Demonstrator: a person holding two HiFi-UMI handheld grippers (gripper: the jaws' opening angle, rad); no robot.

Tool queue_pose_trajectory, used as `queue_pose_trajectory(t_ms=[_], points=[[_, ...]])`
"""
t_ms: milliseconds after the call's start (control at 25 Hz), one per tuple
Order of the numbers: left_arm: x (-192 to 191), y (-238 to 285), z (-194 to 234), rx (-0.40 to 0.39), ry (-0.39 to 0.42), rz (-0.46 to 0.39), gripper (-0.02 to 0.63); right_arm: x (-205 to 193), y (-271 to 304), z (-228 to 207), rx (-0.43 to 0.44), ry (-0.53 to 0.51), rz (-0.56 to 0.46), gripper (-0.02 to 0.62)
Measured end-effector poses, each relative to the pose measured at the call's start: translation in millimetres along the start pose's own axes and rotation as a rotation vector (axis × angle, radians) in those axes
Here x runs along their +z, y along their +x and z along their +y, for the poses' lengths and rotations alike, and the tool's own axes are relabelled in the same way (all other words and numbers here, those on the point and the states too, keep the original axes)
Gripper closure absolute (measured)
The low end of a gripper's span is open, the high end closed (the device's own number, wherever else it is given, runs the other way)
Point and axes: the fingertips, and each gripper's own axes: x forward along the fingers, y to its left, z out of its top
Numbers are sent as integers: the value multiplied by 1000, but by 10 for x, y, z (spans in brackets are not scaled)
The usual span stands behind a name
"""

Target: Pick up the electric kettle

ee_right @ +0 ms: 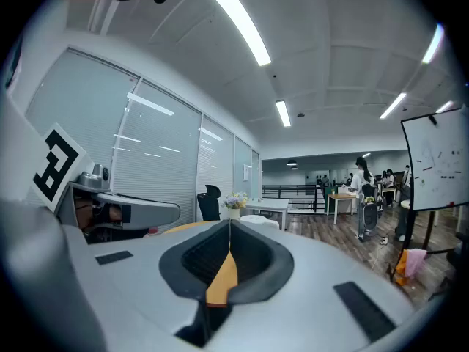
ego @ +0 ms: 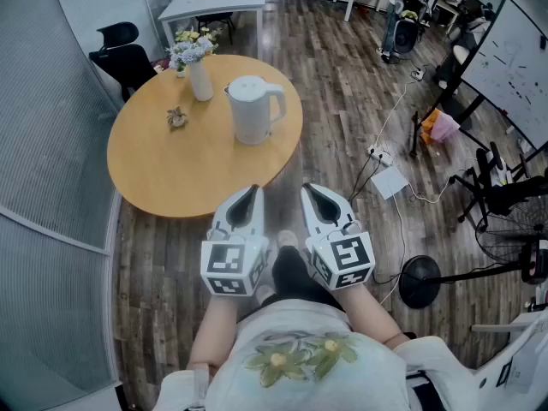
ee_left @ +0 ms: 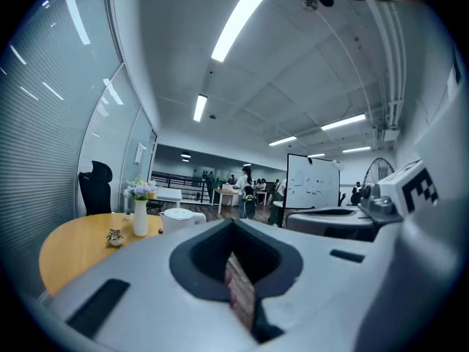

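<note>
A white electric kettle [ego: 253,110] stands upright on the round wooden table [ego: 163,165], its handle to the right. Its lid shows low in the left gripper view [ee_left: 178,218] and just over the jaws in the right gripper view [ee_right: 258,221]. My left gripper [ego: 249,198] and right gripper [ego: 315,197] hang side by side over the floor, short of the table's near edge. Both are shut with nothing between the jaws, and both point level toward the table.
A white vase of flowers [ego: 199,75] and a small ornament [ego: 177,117] share the table. A black office chair [ego: 122,54] stands at the far left. Cables, a power strip [ego: 380,155] and a fan base [ego: 422,281] lie on the floor to the right.
</note>
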Motion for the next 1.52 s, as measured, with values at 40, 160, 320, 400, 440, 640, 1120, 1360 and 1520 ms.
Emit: queue_pose_trajectory(t_ms=[40,160,320,400,440,640,1120,1360,1520], points=[[-21,16,12,-6,2,3,603,-1,19,-1,-2,4,-3,574],[-71,66,62,-11,-4,15,603,-26,86,3,-1,11,-8,574],[-191,157,92,-9,-6,56,603,-74,185,6,16,29,7,574],[-233,211,96,-4,-1,68,603,-89,233,-25,19,29,10,574],[-250,242,105,-4,-2,73,603,-97,260,-48,16,30,10,574],[-317,408,274,9,-14,92,601,-172,437,-171,-2,39,32,572],[-429,1014,763,28,6,201,367,-242,1063,-579,1,25,82,388],[-415,1353,1138,81,-26,217,367,-363,1468,-775,26,26,134,388],[-460,1543,1307,92,-35,235,367,-390,1687,-920,34,25,154,388]])
